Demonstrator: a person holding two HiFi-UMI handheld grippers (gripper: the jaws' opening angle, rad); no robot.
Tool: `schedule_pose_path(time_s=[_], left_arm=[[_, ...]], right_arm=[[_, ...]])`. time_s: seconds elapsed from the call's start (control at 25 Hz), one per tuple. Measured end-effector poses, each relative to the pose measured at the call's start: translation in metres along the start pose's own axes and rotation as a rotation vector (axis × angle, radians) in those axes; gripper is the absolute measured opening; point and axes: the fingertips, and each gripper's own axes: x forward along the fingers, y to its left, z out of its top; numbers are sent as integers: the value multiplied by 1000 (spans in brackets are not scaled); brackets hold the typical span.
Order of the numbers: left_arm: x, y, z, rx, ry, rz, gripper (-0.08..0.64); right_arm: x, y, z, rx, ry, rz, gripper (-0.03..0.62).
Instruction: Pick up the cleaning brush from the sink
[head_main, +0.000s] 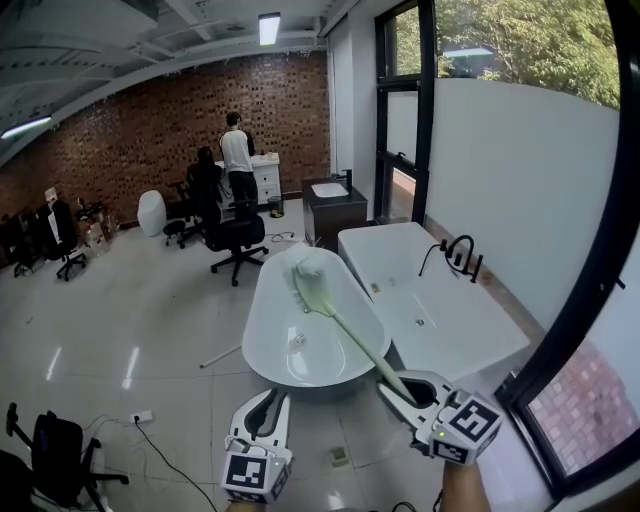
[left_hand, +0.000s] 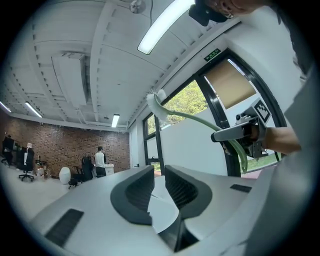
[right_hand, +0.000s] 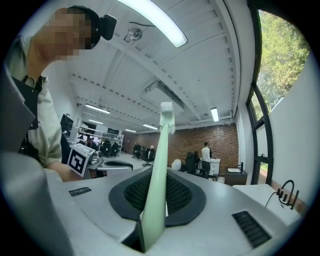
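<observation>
Brush (head_main: 335, 320) pickup, lift stage. Left tool (head_main: 272, 398): jaws partly apart, empty, low in head view, short of sink (head_main: 262, 335); best parked clear of handle. Sink: brush head hangs above bowl, no contact seen. Right tool (head_main: 392, 388): clamped on handle end, brush slanting up-left. Long lever gripped at far end, likely to droop or twist; firm squeeze, slow steady lift.

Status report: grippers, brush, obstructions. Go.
Right gripper shut on cleaning brush handle. Left gripper open, empty. Brush held in the air above the sink. Nothing in its way.
</observation>
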Motion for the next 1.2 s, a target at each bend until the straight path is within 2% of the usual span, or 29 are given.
schedule_pose_path(time_s=[0.12, 0.36, 1.0, 1.2], left_arm=[[6, -5, 4, 2, -9, -5, 67], [20, -10, -11, -5, 12, -25, 67], [35, 1, -32, -21, 42, -15, 63], [45, 5, -31, -4, 39, -20, 63]], right_arm=[[-12, -9, 5, 0, -29, -34, 20], [-16, -19, -9, -9, -44, -86, 17], [-5, -33, -22, 20, -50, -112, 17], [1, -43, -23, 25, -51, -118, 17]])
